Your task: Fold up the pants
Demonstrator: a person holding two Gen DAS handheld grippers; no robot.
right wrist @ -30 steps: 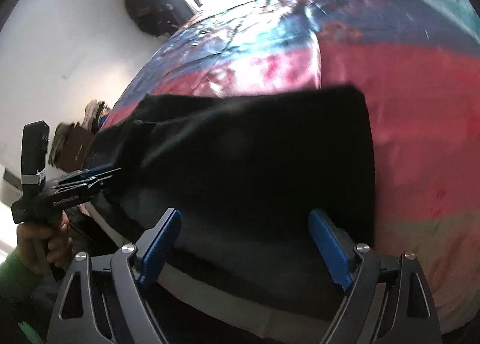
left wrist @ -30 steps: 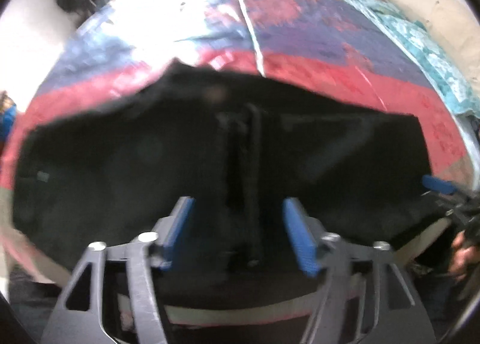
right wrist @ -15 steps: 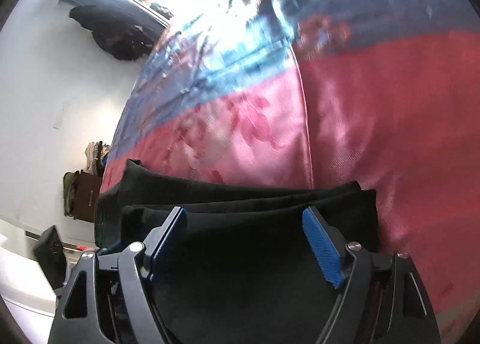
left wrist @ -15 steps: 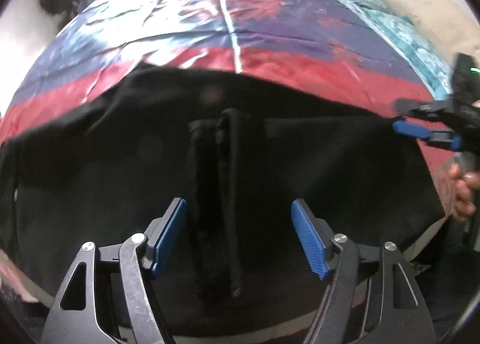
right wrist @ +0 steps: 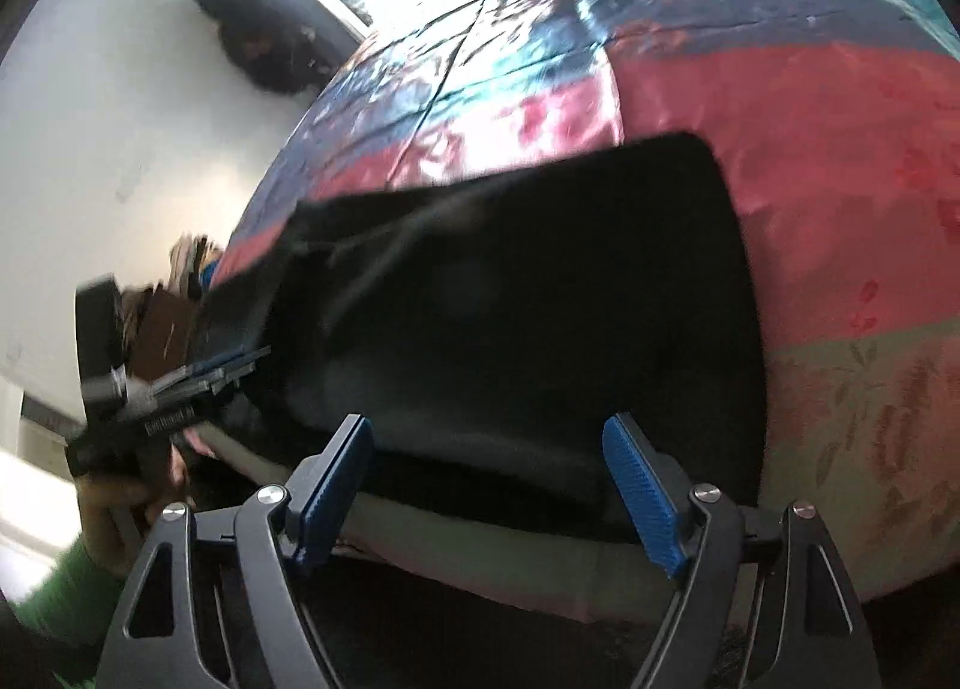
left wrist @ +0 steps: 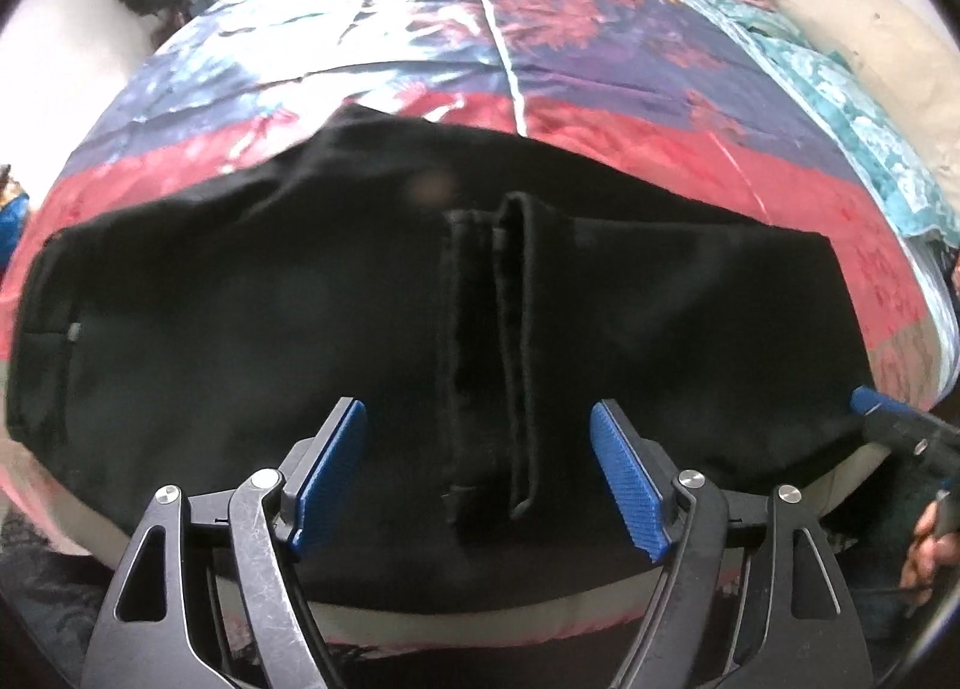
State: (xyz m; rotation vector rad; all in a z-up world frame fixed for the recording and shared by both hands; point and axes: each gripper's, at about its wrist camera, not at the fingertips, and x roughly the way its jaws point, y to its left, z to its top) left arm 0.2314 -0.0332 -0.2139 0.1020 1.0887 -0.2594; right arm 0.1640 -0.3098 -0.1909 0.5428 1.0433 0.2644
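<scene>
At the near edge of the bed: black pants laid flat across the patterned cover, already folded over, hem ends lying mid-panel, at least one more fold likely left. Left gripper spread wide, jaws just been opening, nothing pinched, hovering over the hems; right gripper also spread, empty, over the right end. Fabric dark, fairly smooth, slight bunching at left.

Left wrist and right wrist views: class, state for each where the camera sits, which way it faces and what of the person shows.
Left wrist: on the left gripper, facing down across black pants on the bedspread; right hand at the edge.
Right wrist: on the right gripper, over the pants' right end; left hand, green sleeve.
Shared: pants, bedspread, each other's gripper.
</scene>
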